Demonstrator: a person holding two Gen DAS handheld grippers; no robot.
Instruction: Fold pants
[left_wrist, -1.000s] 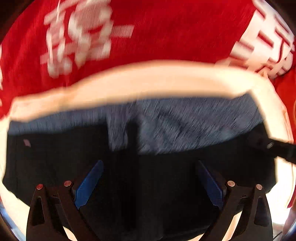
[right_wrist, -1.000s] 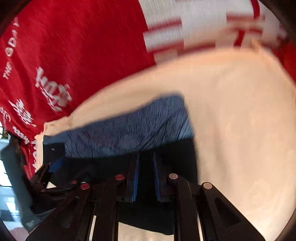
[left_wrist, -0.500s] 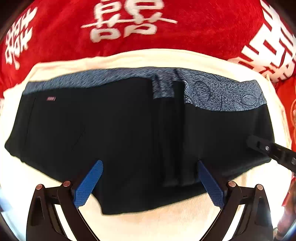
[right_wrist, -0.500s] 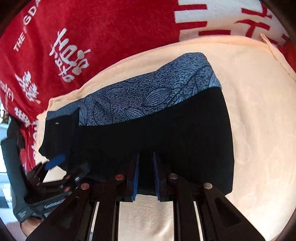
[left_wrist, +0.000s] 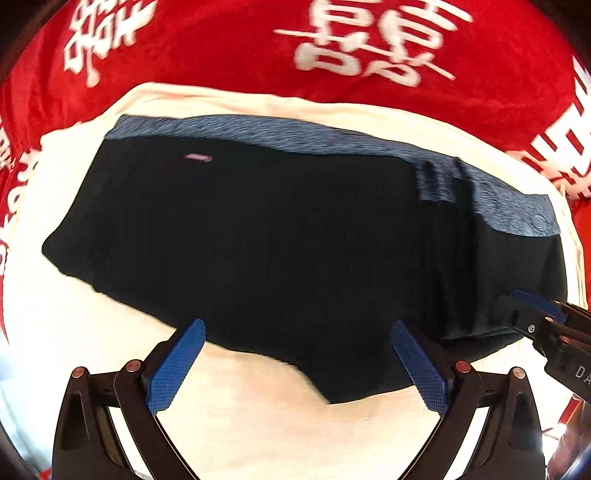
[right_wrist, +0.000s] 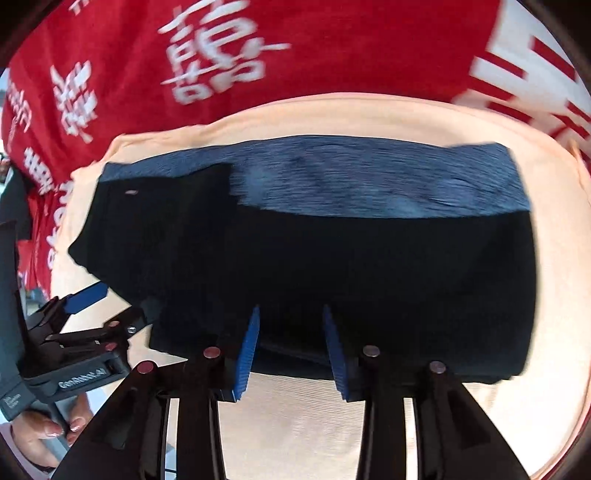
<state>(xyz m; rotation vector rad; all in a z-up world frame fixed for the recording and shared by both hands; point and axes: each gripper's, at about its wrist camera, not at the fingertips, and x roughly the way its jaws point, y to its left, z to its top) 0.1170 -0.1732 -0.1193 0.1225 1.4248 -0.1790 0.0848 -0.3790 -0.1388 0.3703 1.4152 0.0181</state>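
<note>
From the left wrist: black pants (left_wrist: 295, 251) with a blue patterned waistband (left_wrist: 332, 144) lie flat on a cream cloth (left_wrist: 258, 417) over a red printed cover (left_wrist: 221, 48). The left gripper (left_wrist: 299, 365) hovers wide open, empty, at their near hem.

From the right wrist: the right gripper (right_wrist: 291, 347), jaws partly apart, straddles the near edge; whether it pinches cloth is unclear. Soft, light fabric, probably best taken at the hem.

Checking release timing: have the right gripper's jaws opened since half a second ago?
Yes. The right gripper has parted its jaws; they were nearly together before, at the near edge of the black pants.
</note>
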